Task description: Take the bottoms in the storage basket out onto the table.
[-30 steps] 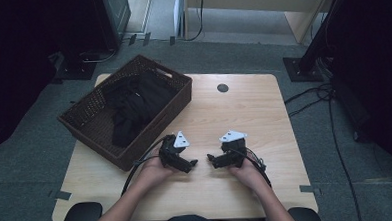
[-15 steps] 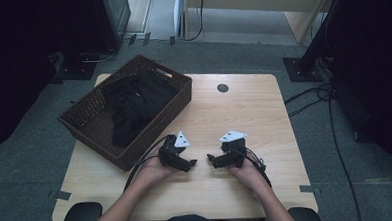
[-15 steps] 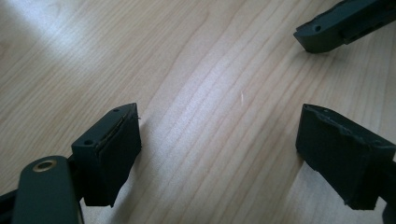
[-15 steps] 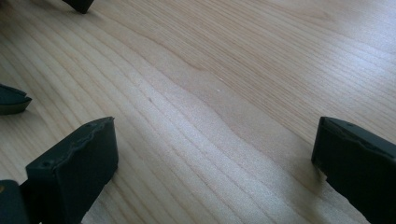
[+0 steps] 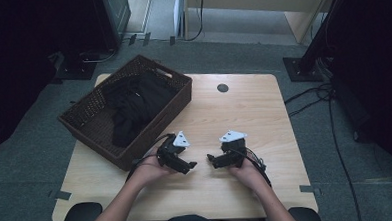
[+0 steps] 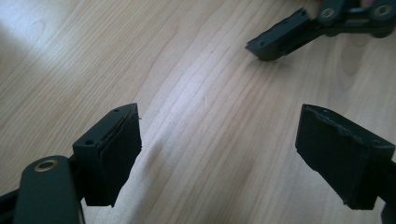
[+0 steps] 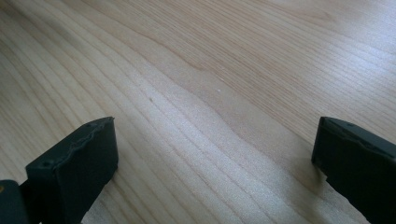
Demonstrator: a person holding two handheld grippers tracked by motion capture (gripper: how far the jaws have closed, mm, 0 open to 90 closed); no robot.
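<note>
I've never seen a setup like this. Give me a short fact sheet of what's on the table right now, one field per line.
Table: pale wood, with a small dark round hole near the far edge
Basket: brown wicker, at the table's left side
In the basket: black clothing, heaped
Left gripper: open, nothing between its fingers, low over bare wood
Right gripper: open, also holding nothing, fingers wide apart
Grippers' position: near edge, tips facing each other, apart

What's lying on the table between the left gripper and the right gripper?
Nothing: in the high view, bare table separates the left gripper from the right gripper.
</note>
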